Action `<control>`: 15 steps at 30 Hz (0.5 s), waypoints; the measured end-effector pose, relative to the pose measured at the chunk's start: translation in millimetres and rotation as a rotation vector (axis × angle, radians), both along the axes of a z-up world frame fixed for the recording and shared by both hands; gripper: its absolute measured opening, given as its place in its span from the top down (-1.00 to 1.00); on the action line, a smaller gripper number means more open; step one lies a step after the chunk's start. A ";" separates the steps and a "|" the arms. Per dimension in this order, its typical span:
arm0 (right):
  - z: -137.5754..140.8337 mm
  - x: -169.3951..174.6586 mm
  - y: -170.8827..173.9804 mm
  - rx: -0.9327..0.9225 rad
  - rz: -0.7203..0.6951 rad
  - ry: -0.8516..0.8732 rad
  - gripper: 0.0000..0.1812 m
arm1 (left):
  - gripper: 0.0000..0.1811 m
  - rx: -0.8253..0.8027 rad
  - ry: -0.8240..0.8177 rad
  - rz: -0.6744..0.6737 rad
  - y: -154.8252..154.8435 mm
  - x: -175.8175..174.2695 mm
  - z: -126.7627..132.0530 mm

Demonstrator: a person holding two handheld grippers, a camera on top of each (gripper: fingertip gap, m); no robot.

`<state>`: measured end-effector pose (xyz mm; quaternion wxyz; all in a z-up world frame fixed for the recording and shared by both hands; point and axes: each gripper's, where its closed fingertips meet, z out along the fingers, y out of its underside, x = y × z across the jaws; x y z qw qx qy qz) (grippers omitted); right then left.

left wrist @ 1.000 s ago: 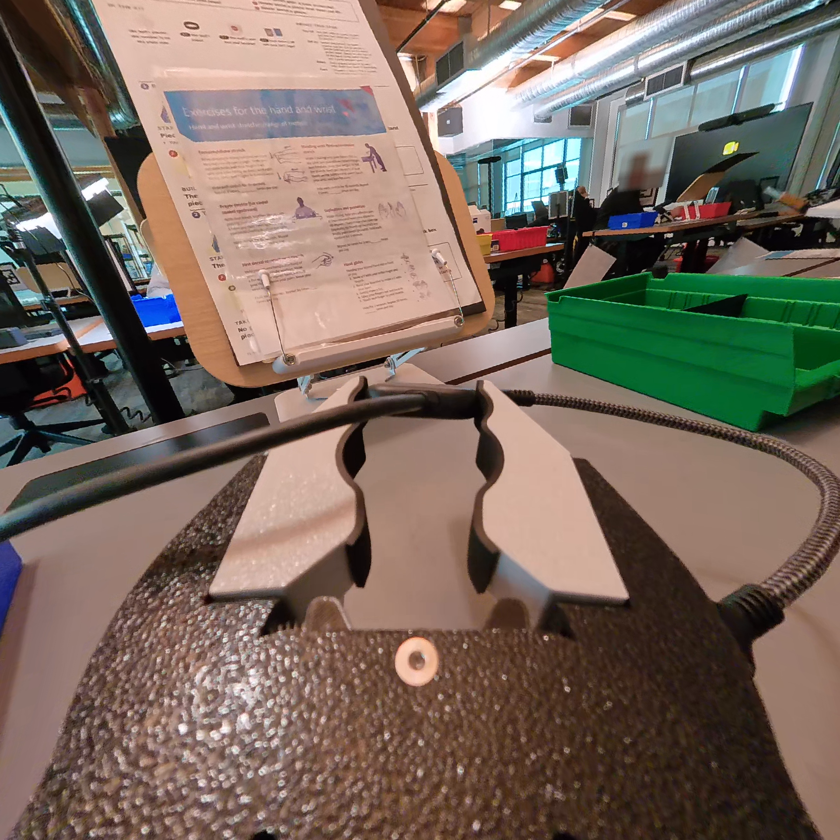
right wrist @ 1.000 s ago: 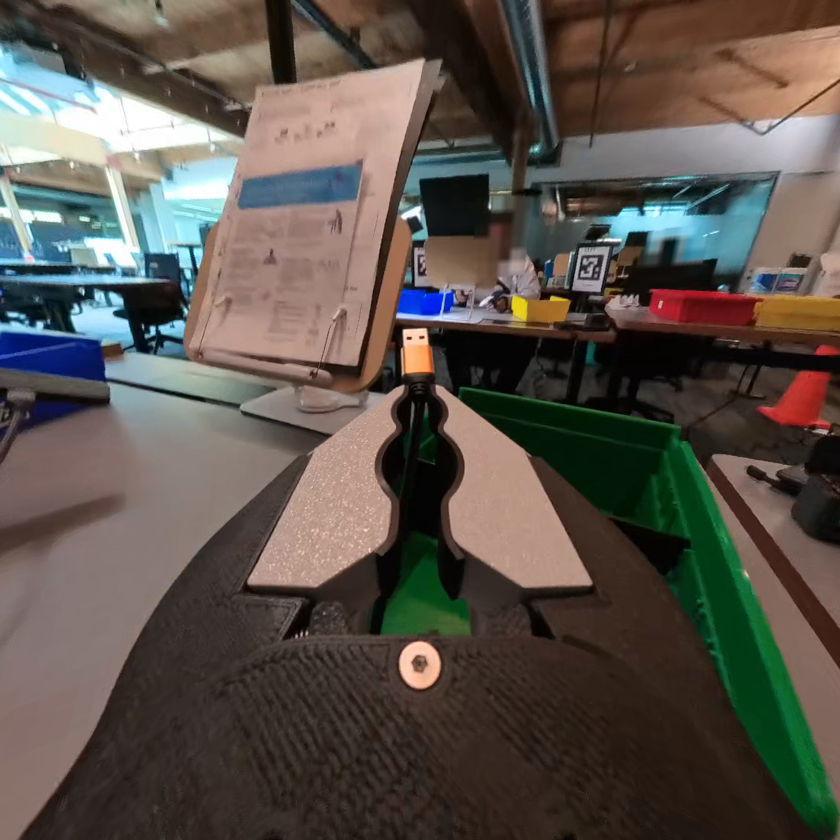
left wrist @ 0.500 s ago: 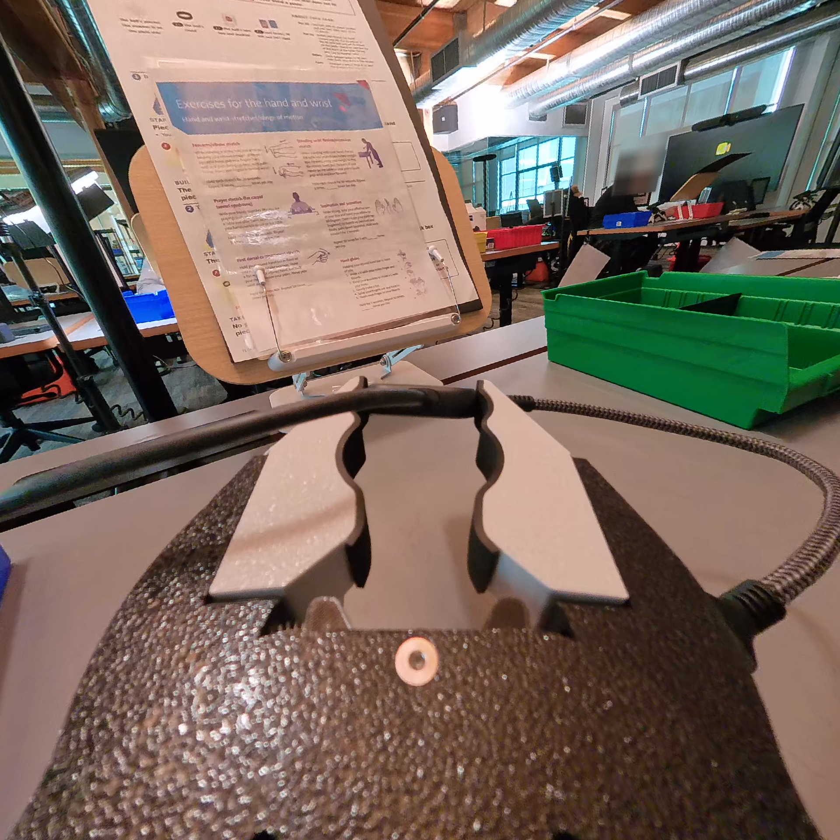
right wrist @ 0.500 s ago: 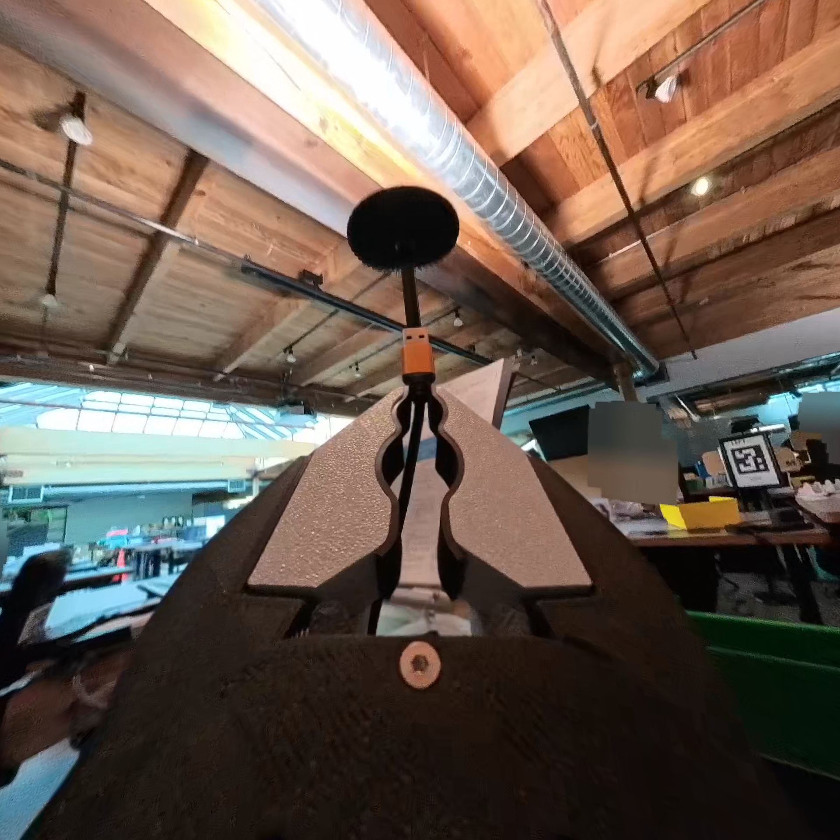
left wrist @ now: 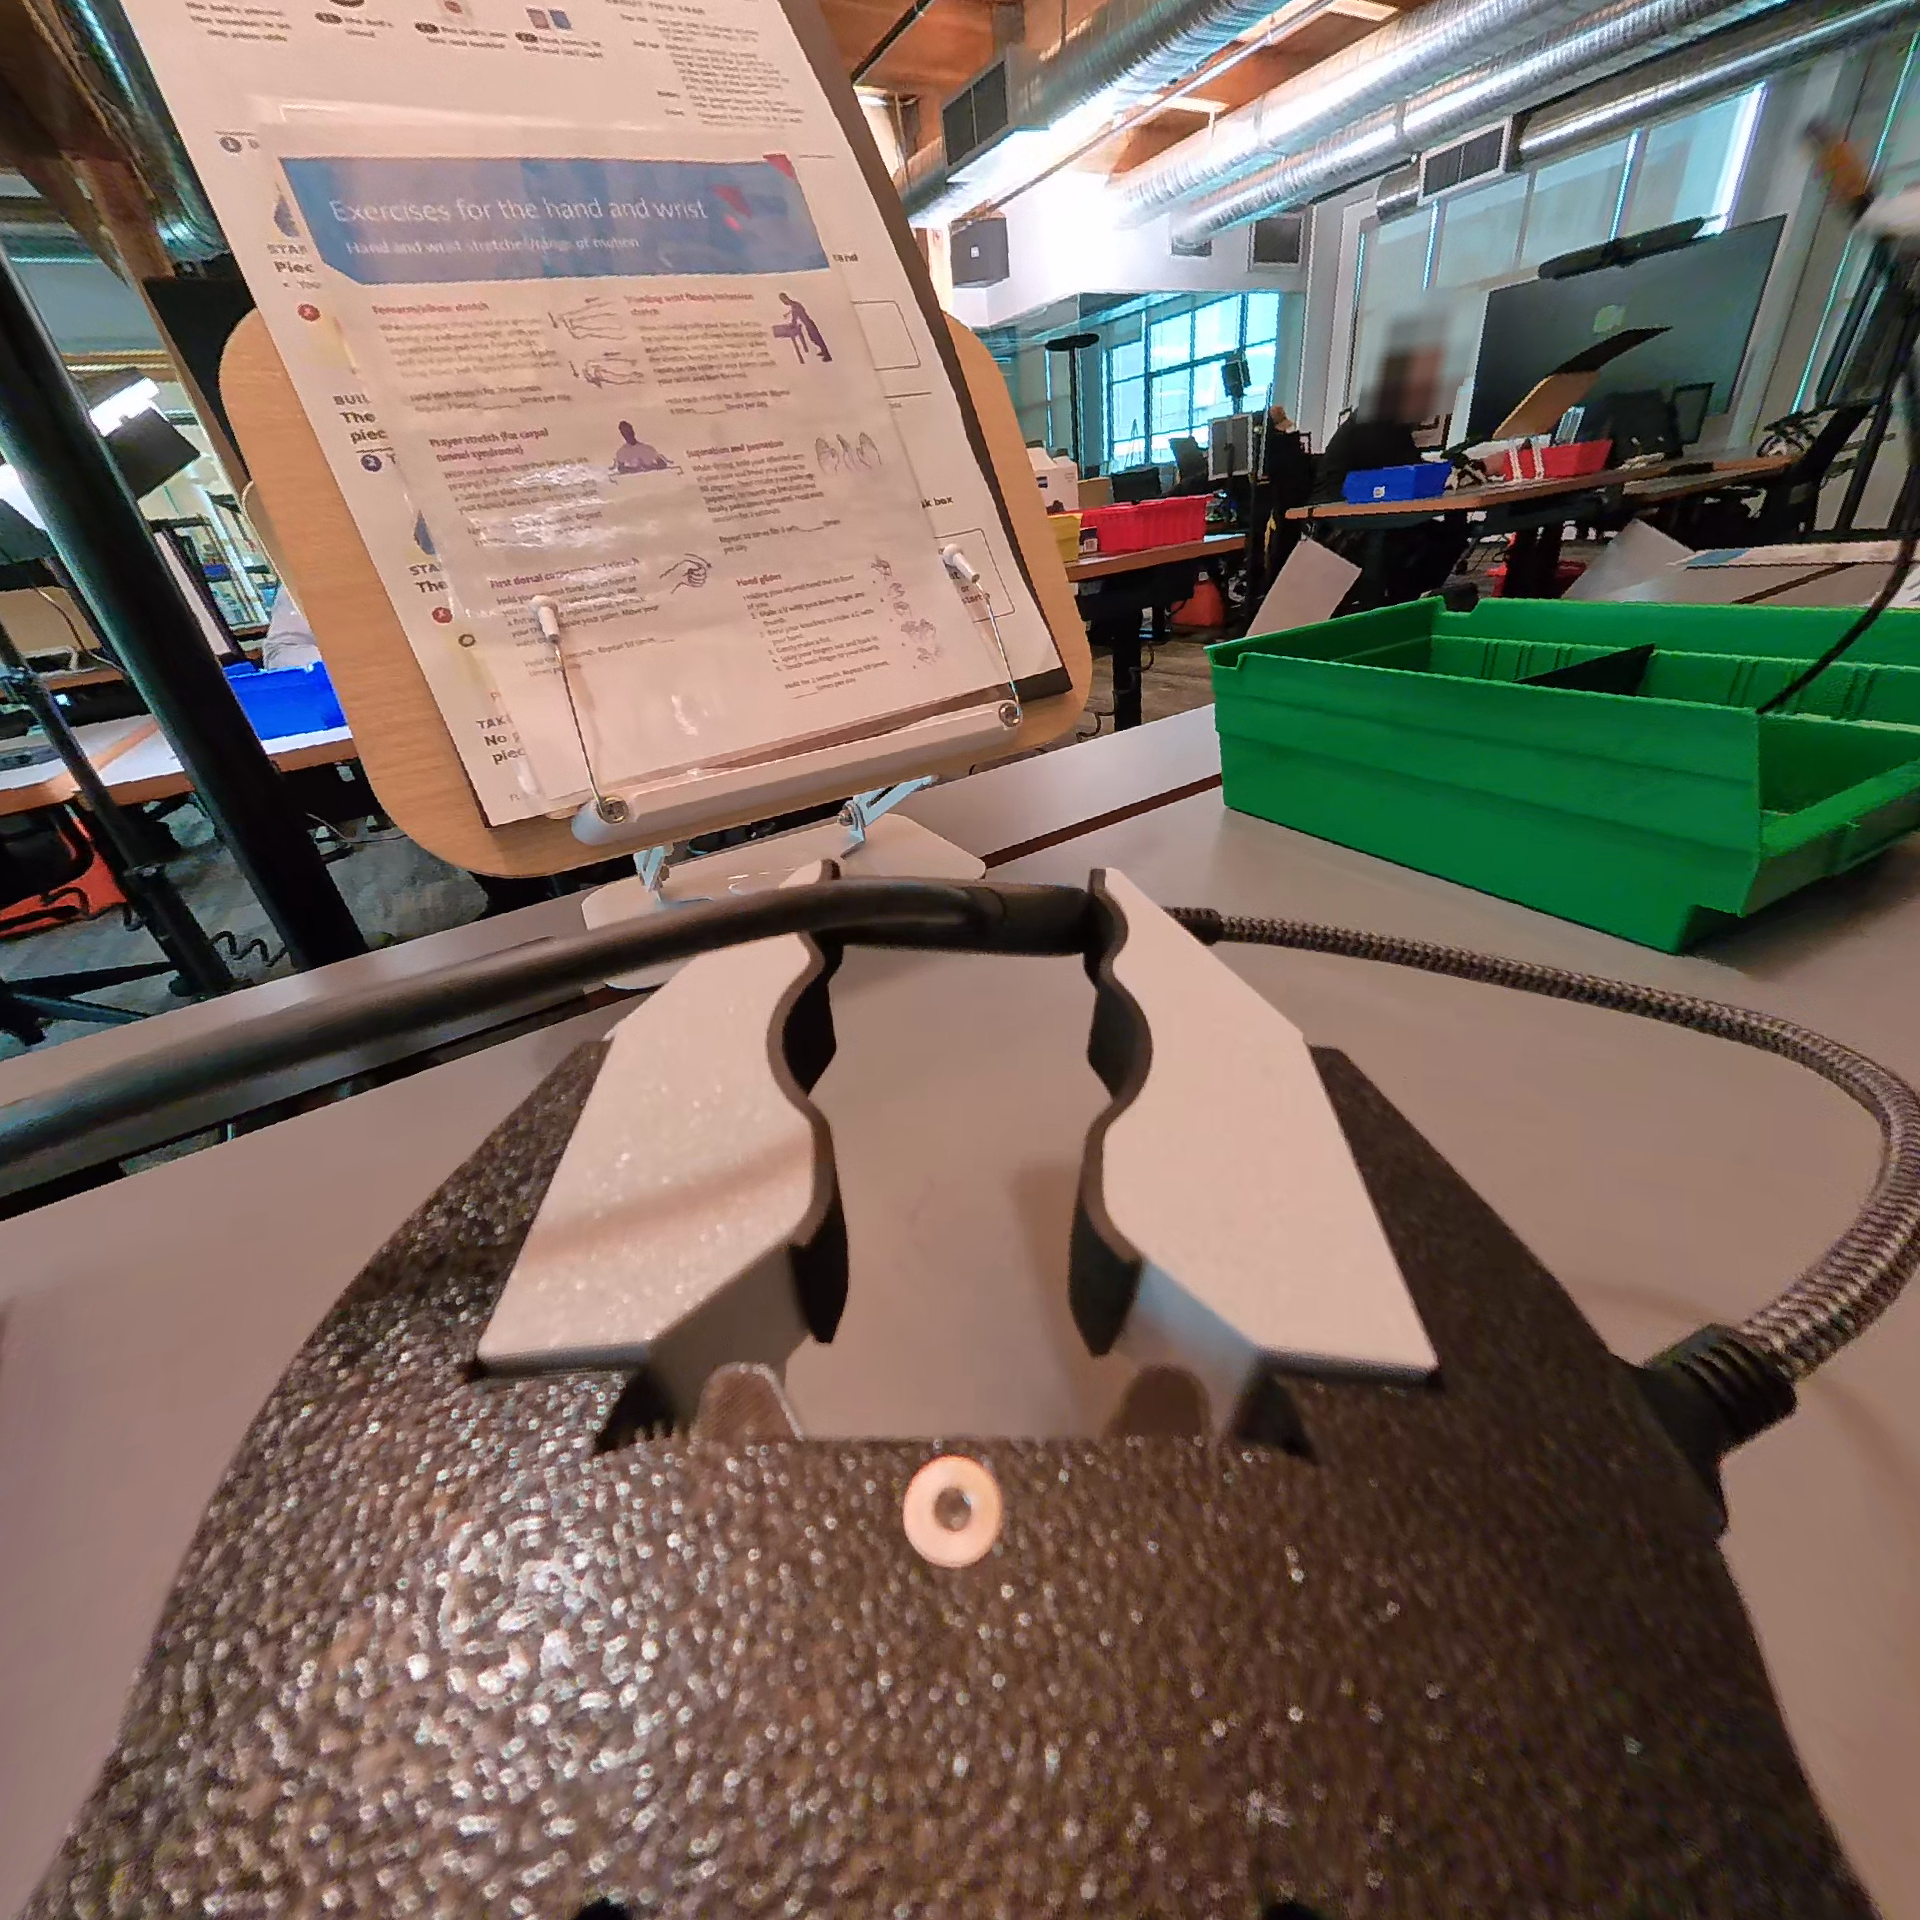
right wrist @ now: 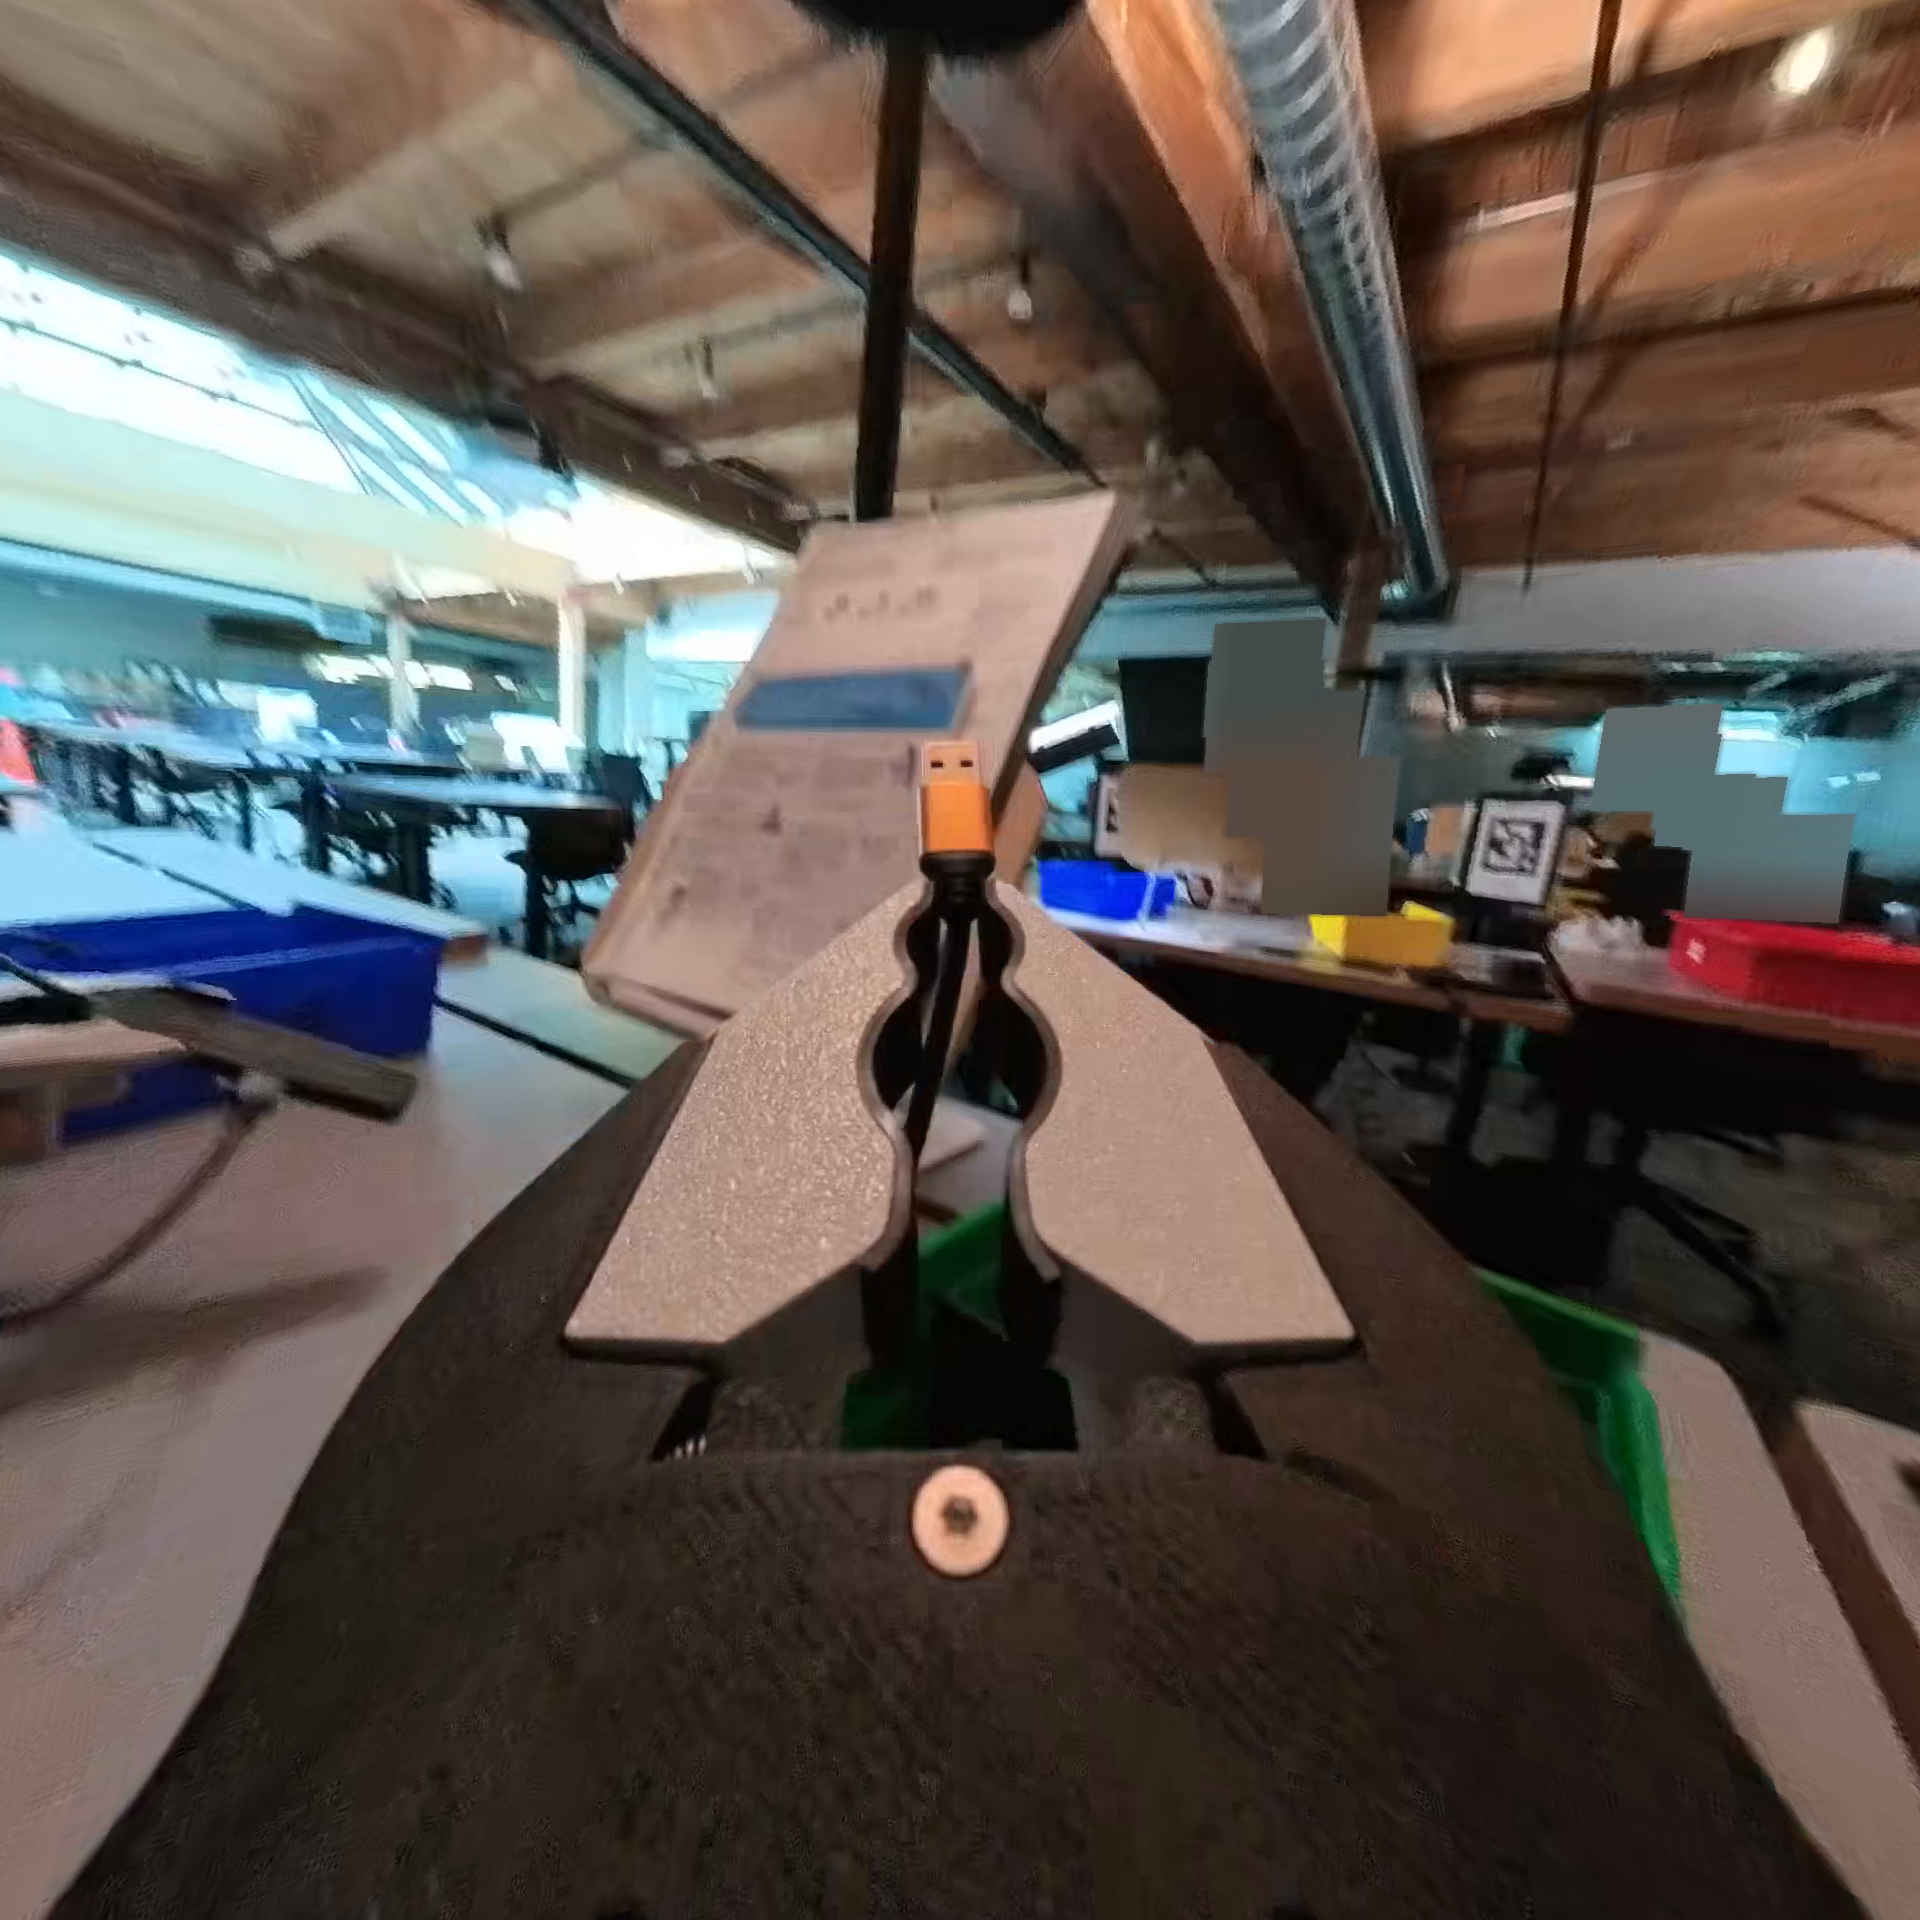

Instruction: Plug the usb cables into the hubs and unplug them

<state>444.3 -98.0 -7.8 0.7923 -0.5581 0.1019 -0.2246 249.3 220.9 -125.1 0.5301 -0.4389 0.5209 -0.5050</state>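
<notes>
My left gripper (left wrist: 956, 914) is shut on a slim dark hub (left wrist: 1029, 912), held crosswise at its fingertips and seen edge-on. A black cable (left wrist: 416, 1023) leaves it to the left. A braided cable (left wrist: 1849, 1226) loops off to the right. In the right wrist view the hub (right wrist: 260, 1039) shows as a dark grey slab in the air at the left. My right gripper (right wrist: 956, 894) is shut on a black cable just below its orange USB plug (right wrist: 954, 821). The plug points up and forward. It is well apart from the hub.
A document stand (left wrist: 623, 468) is at the back of the grey table (left wrist: 1558, 1091) and also shows in the right wrist view (right wrist: 862, 810). A green bin (left wrist: 1507, 790) sits at the right, under my right gripper (right wrist: 1600, 1382). A blue bin (right wrist: 260, 977) is at the left. A black pole (left wrist: 135, 623) rises behind.
My right gripper tipped up toward the ceiling with the orange plug, then came back down to near level, over the green bin's left edge. My left gripper has barely moved.
</notes>
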 end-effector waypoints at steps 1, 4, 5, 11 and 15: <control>-17.6 7.0 2.3 -0.091 -0.059 0.023 0.94 | 0.50 0.000 0.002 -0.002 -0.1 0.1 -0.5; -78.0 15.5 4.8 -0.486 -0.167 0.102 0.94 | 0.51 -0.013 0.009 -0.009 -1.1 1.3 -1.2; -92.9 16.9 0.8 -0.600 -0.210 0.120 0.94 | 0.51 -0.017 0.010 -0.013 -2.0 1.5 -1.3; -168.0 5.9 16.9 -0.978 -0.161 0.261 0.93 | 0.50 -0.007 0.021 -0.029 -7.7 2.6 -4.0; -176.1 23.1 15.5 -1.055 -0.338 0.193 0.71 | 0.51 -0.009 0.021 -0.031 -7.4 1.9 -3.0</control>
